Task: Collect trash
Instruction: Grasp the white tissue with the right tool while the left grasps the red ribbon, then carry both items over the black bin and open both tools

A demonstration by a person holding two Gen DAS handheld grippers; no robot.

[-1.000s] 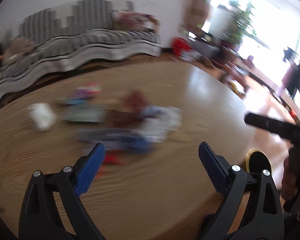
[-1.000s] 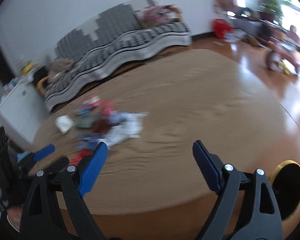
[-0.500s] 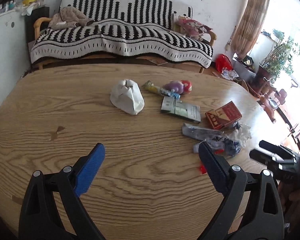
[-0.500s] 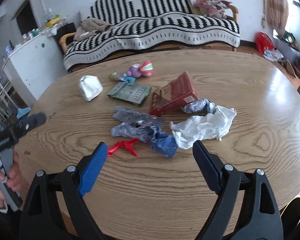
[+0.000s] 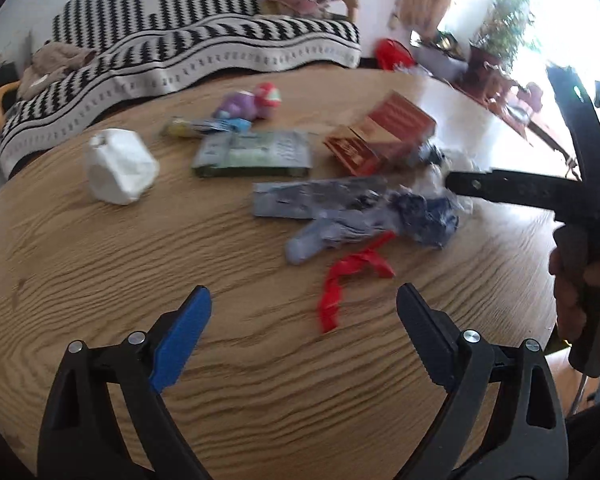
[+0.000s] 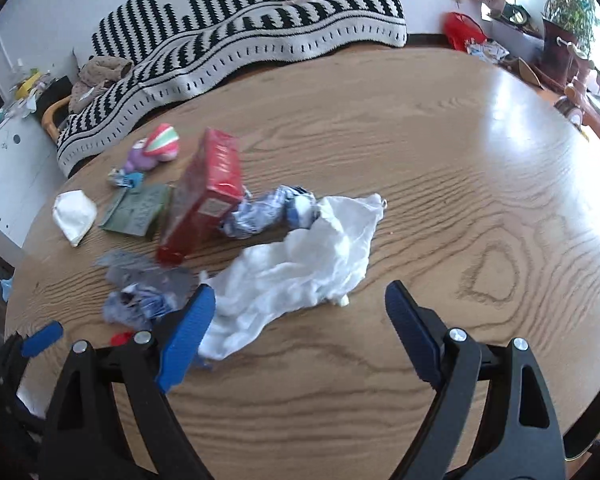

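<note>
Both my left tongs (image 5: 303,322) and right tongs (image 6: 300,320) gape wide, empty, above the wooden surface (image 6: 440,184). Just beyond lie a red scrap (image 5: 350,276) and white tissue (image 6: 300,268); farther, a red carton (image 6: 206,196).

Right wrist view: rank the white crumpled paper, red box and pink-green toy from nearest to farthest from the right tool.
1. white crumpled paper, just ahead of the open right tool.
2. red box, farther back, left.
3. pink-green toy, farthest, left, toward the sofa.
</note>
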